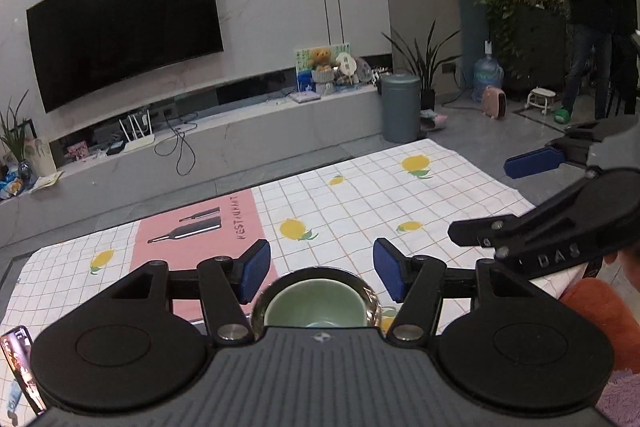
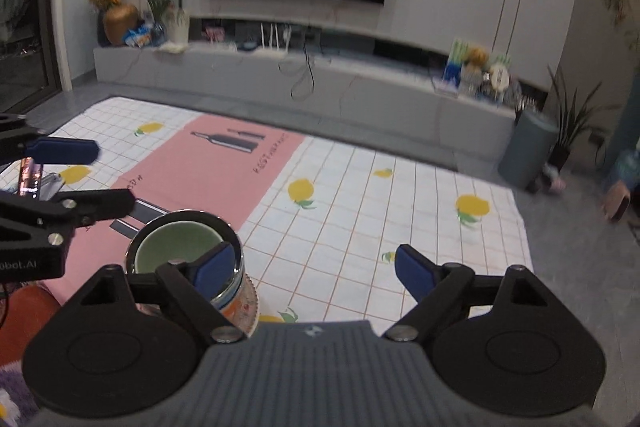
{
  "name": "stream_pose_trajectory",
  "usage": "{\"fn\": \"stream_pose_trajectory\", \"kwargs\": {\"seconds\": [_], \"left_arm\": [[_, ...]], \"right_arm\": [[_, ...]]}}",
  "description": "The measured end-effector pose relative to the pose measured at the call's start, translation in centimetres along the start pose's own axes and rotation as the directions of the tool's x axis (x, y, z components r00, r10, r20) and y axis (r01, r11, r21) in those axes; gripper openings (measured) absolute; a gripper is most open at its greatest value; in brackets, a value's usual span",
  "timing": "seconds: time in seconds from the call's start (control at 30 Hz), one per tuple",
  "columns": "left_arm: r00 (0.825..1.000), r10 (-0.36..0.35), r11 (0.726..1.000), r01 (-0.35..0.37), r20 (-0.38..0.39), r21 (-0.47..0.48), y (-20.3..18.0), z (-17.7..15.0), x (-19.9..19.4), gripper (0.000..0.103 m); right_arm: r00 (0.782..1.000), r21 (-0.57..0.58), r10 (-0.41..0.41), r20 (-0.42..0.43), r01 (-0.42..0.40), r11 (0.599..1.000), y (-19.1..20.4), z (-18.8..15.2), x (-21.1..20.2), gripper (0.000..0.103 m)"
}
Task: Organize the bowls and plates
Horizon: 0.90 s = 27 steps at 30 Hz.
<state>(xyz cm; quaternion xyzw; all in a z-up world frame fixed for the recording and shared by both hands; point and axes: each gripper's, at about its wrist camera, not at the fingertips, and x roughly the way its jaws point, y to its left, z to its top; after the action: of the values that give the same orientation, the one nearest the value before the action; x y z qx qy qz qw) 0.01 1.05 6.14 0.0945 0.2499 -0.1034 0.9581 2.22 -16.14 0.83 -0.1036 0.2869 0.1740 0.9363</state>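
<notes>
A pale green bowl [image 1: 316,303] sits nested inside a shiny steel bowl [image 1: 370,297] near the table's front edge. In the right wrist view the green bowl [image 2: 176,247] and steel bowl [image 2: 236,261] stand stacked on a patterned plate [image 2: 246,311]. My left gripper [image 1: 322,269] is open, above and just behind the stack, holding nothing. My right gripper [image 2: 314,267] is open and empty, to the right of the stack; its left finger [image 2: 214,263] overlaps the steel rim. The right gripper also shows in the left wrist view [image 1: 532,163].
The table has a white checked cloth with lemons [image 1: 360,203] and a pink placemat [image 2: 224,179]. A phone [image 1: 18,363] lies at the cloth's left edge. A TV wall, low cabinet, grey bin [image 1: 400,107] and a standing person [image 1: 592,23] are beyond the table.
</notes>
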Motion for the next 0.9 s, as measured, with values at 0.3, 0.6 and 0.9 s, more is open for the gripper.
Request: {"fn": "stream_pose_trajectory", "kwargs": {"seconds": [0.3,0.6,0.9], "left_arm": [[0.986,0.131,0.991,-0.126,0.103,-0.054,-2.9,-4.0,-1.2,0.081],[0.989,0.144,0.970,-0.144,-0.015,-0.195,-2.6,-7.3,0.2,0.087],[0.964,0.127,0.955,-0.183,-0.234,-0.235,-3.2,-11.0,1.4,0.086]], "right_arm": [[0.996,0.151,-0.022,0.091,0.008,0.988,0.7,-5.5,-2.9,0.093],[0.992,0.140,-0.089,0.093,0.075,0.987,2.9,-10.1,-2.8,0.093],[0.994,0.195,-0.111,-0.006,0.110,0.975,2.9,-12.5,-1.2,0.092]]}}
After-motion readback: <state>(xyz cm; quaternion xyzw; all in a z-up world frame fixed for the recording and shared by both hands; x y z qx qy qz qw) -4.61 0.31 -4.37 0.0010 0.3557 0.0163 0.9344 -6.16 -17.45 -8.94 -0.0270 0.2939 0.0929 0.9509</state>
